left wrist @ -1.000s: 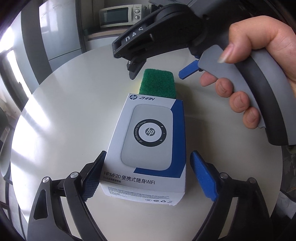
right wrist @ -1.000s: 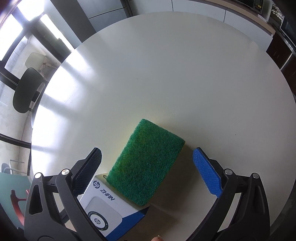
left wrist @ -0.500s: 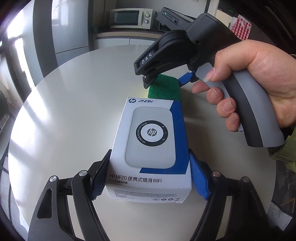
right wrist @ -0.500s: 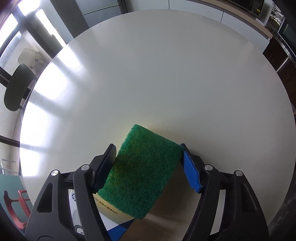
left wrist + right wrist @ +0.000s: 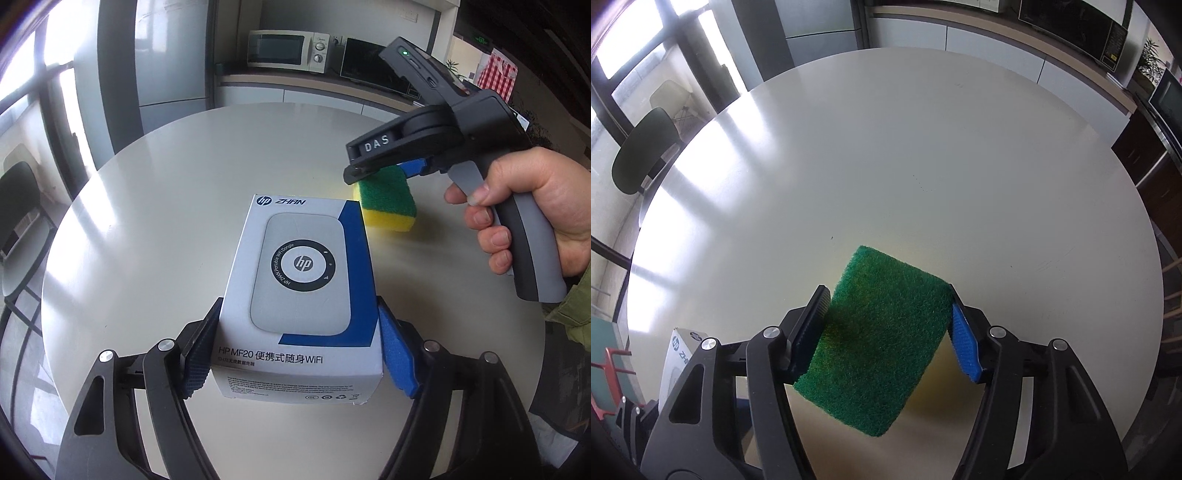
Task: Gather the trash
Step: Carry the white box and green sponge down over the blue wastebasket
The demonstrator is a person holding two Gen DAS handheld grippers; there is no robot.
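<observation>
Since a second ago, both sets of fingers drawn in from wide apart onto their loads, and both loads raised off the round white surface [image 5: 155,206]. Left gripper [image 5: 299,354] clamped on the white-and-blue HP box [image 5: 301,291], pads pressed flat against its two long sides near the close end. Box held face up, long axis running straight away from the camera along the fingers, the HP logo end far, the line of printed text near. Right gripper [image 5: 886,328] gripping the green-topped yellow sponge [image 5: 882,343] and closing further, the dark pad [image 5: 809,328] against one long edge and the blue pad [image 5: 964,347] against the other. Sponge held green side up, skewed between the fingers, long axis slanting from lower left to upper right in the right wrist view, near corner hanging lowest. From the left wrist view, sponge [image 5: 388,195] just beyond the box's far right corner, apart from it, under the right gripper [image 5: 384,168] in a person's hand [image 5: 532,206].
</observation>
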